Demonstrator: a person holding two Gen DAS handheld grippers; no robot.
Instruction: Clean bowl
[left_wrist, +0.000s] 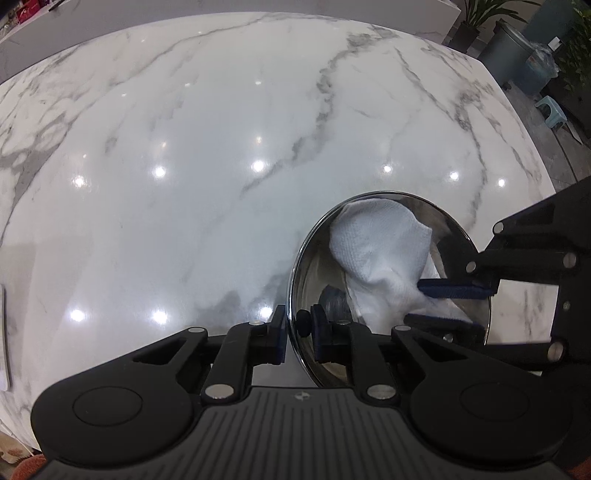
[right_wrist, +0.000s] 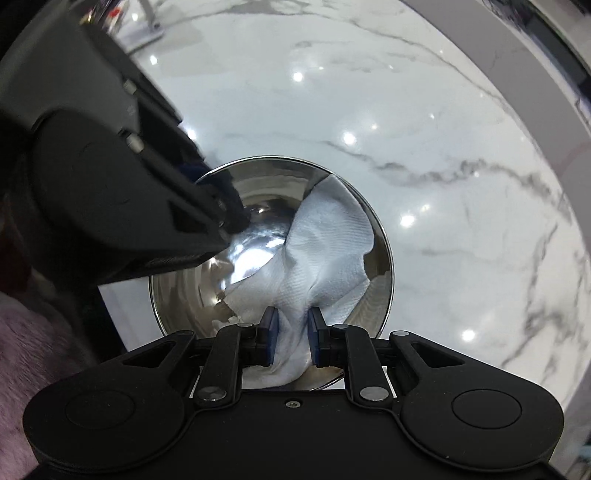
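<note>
A shiny steel bowl (left_wrist: 314, 280) stands on the marble counter; it also shows in the right wrist view (right_wrist: 258, 184). My left gripper (left_wrist: 298, 334) is shut on the bowl's near rim, one finger outside and one inside. A white cloth (left_wrist: 380, 251) lies crumpled inside the bowl against its wall, also seen in the right wrist view (right_wrist: 328, 251). My right gripper (right_wrist: 291, 334) is shut on the cloth's bunched end inside the bowl; it shows in the left wrist view (left_wrist: 439, 302) from the right.
The white marble counter (left_wrist: 184, 166) spreads wide to the left and behind the bowl. A grey bin (left_wrist: 517, 51), plants and a small stool (left_wrist: 550, 107) stand on the floor beyond the counter's far right edge.
</note>
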